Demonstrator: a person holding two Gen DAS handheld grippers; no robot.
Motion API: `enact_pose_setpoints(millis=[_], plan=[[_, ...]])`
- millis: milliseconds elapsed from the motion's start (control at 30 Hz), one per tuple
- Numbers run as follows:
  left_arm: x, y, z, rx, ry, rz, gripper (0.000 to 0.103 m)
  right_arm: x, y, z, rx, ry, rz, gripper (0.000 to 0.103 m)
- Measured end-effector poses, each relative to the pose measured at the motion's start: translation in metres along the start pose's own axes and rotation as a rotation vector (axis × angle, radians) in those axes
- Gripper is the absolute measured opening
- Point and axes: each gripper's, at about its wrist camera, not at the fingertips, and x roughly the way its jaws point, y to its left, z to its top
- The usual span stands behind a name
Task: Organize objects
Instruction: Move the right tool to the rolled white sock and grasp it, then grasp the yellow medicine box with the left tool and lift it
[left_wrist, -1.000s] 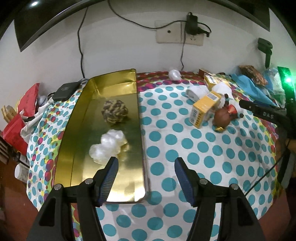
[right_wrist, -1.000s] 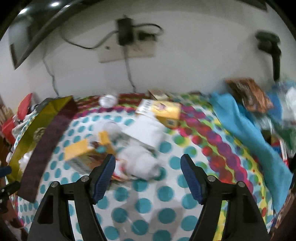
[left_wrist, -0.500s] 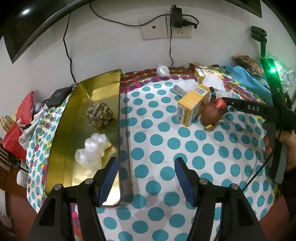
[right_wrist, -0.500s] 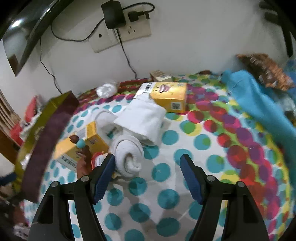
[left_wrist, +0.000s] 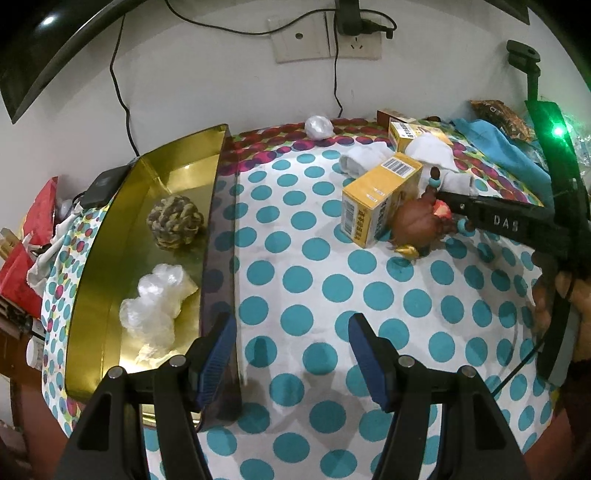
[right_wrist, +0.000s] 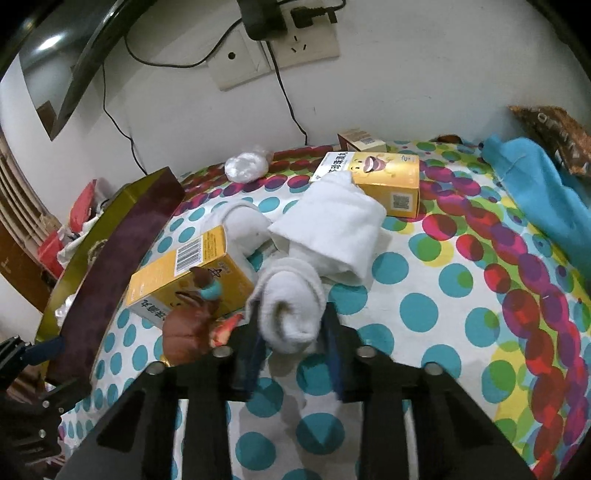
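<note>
My right gripper (right_wrist: 291, 326) has its jaws closing, and both blue pads press on a rolled white sock (right_wrist: 288, 306) lying on the dotted tablecloth. A brown toy figure (right_wrist: 184, 328) and a yellow carton (right_wrist: 188, 273) sit just left of it. A folded white cloth (right_wrist: 332, 221) lies behind the sock. My left gripper (left_wrist: 291, 332) hangs open over bare tablecloth, beside the right wall of a gold tray (left_wrist: 110, 258). The tray holds a rope ball (left_wrist: 174, 221) and a wad of clear plastic (left_wrist: 155, 306).
A second yellow carton (right_wrist: 388, 177), a small box and another plastic wad (right_wrist: 245, 166) lie near the wall. A blue cloth (right_wrist: 535, 192) and a brown packet fill the right side. Red bags and clutter crowd the table's left edge (left_wrist: 33, 236). A person's hand (left_wrist: 565, 295) holds the right tool.
My right gripper has dropped toward the table and shut on the rolled sock. The left gripper has drifted off the tray toward the open tablecloth and stays open.
</note>
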Motion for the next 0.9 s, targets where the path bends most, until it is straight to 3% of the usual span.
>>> enact_pose_setpoints(millis=[167, 300, 633, 900], plan=[[0.005, -0.002, 0.007, 0.012, -0.027, -0.023, 0.065, -0.002, 0.015, -0.002, -0.072, -0.015, -0.097, 0.023], [0.011, -0.003, 0.016, 0.038, -0.028, -0.089, 0.065, -0.006, 0.01, -0.002, -0.043, -0.035, -0.146, 0.022], [0.022, -0.011, 0.043, 0.178, -0.039, -0.214, 0.07, -0.003, 0.009, -0.002, -0.027, -0.022, -0.172, 0.022], [0.036, -0.025, 0.067, 0.313, -0.03, -0.25, 0.073, 0.001, 0.011, -0.002, -0.027, -0.008, -0.173, 0.022]])
